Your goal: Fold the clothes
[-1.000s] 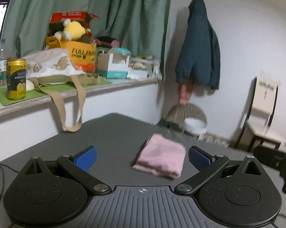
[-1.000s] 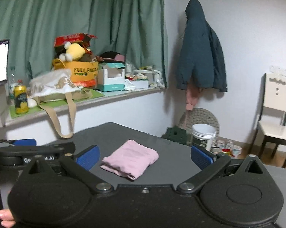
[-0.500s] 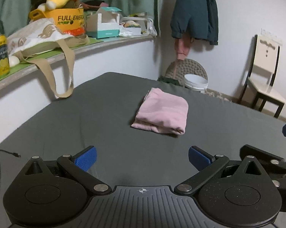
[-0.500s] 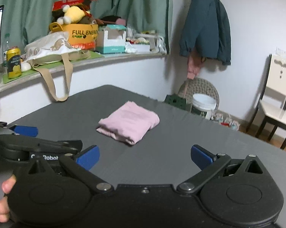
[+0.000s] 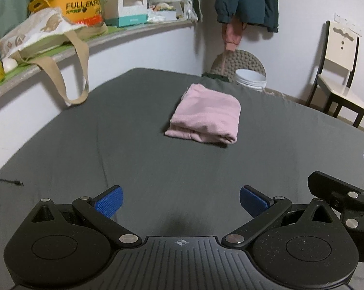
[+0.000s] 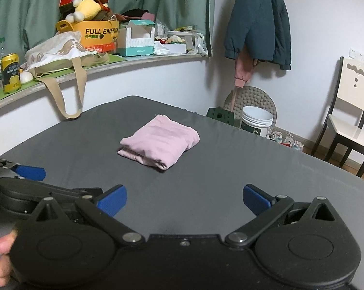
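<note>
Right wrist view: "FULL ENERGY" box (image 6: 98, 35) on sill; both claws spread, empty.

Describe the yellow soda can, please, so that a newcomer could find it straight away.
Find the long ledge under the green curtain. At its left end, beside the cloth tote bag, stands the yellow soda can: the only can, printed with lemons.

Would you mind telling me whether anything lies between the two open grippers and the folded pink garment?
Nothing visible does. Only bare grey bedsheet separates the left gripper and the right gripper from the pink garment.
</note>
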Motion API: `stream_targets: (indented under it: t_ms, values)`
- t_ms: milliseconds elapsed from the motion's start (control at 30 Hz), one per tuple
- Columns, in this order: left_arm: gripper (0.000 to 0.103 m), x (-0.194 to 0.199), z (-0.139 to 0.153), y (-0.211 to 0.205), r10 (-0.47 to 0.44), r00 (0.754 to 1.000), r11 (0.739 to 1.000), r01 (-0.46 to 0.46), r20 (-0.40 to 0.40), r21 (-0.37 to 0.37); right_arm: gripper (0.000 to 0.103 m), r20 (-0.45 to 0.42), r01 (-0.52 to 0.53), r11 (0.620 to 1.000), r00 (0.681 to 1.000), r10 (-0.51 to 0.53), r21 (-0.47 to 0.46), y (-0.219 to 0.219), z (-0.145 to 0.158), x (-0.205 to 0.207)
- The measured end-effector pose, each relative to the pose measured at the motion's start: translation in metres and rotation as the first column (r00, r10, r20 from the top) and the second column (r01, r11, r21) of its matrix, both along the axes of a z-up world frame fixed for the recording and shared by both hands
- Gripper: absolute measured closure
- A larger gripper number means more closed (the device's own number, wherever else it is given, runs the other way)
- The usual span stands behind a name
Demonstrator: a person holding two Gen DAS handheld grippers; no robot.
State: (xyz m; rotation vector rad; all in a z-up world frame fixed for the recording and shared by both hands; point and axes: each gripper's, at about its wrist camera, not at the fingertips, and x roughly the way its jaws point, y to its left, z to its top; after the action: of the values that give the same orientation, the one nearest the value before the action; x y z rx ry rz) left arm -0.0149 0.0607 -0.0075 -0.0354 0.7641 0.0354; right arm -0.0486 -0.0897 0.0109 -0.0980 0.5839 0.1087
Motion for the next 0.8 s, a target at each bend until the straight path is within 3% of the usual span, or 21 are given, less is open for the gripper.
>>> stream_targets:
  t_ms: [800]
  values:
    - [0.000,0.006,-0.007,0.003,0.003,0.999,1.000,-0.004,-0.041,-0.020,0.000,-0.106,0.072,0.997,0.992,-0.068,0.035,-0.013,-0.012,0.013]
